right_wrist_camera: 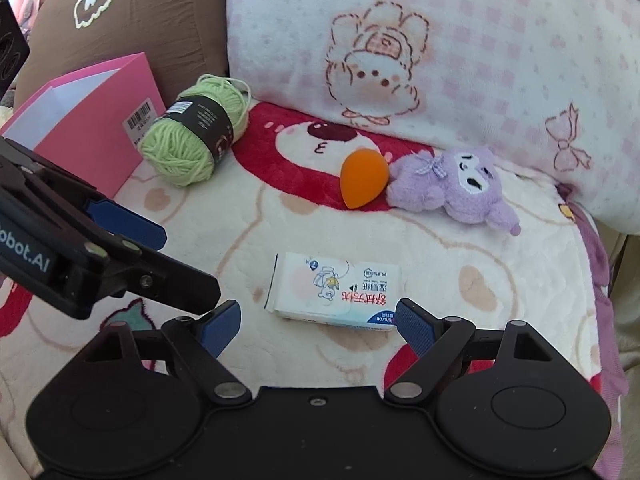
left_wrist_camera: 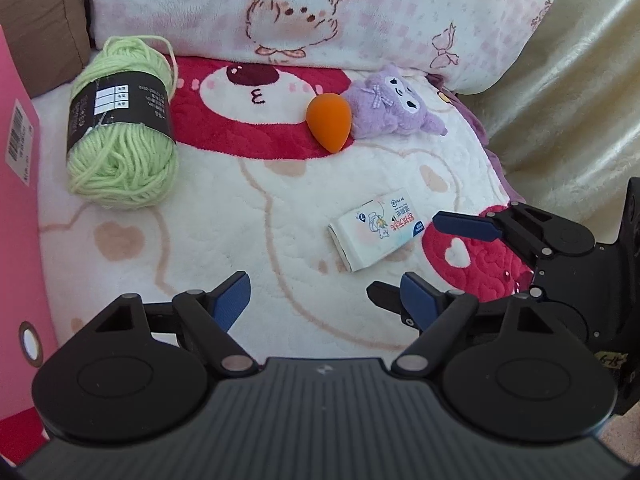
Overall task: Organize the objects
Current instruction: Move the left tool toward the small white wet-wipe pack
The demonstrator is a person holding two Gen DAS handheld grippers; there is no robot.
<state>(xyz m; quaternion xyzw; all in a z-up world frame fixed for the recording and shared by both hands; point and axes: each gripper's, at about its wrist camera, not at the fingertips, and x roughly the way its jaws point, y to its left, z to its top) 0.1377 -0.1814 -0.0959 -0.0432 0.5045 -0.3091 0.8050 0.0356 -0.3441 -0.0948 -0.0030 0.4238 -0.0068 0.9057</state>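
On a fleece blanket lie a green yarn ball [left_wrist_camera: 120, 128] [right_wrist_camera: 196, 130], an orange egg-shaped sponge [left_wrist_camera: 330, 122] [right_wrist_camera: 363, 178], a purple plush toy [left_wrist_camera: 394, 104] [right_wrist_camera: 456, 188] touching the sponge, and a white tissue pack [left_wrist_camera: 378, 230] [right_wrist_camera: 334, 290]. My left gripper [left_wrist_camera: 328, 300] is open and empty, low over the blanket in front of the pack. My right gripper [right_wrist_camera: 318, 322] is open and empty, just short of the pack's near edge. It also shows in the left wrist view [left_wrist_camera: 416, 258], and the left gripper in the right wrist view [right_wrist_camera: 184, 262].
A pink box [left_wrist_camera: 20, 208] [right_wrist_camera: 92, 124] stands open at the left beside the yarn. A pink-and-white pillow [left_wrist_camera: 320, 12] [right_wrist_camera: 440, 48] and a brown cushion [right_wrist_camera: 132, 12] close off the back. A cream blanket [left_wrist_camera: 580, 92] lies at the right.
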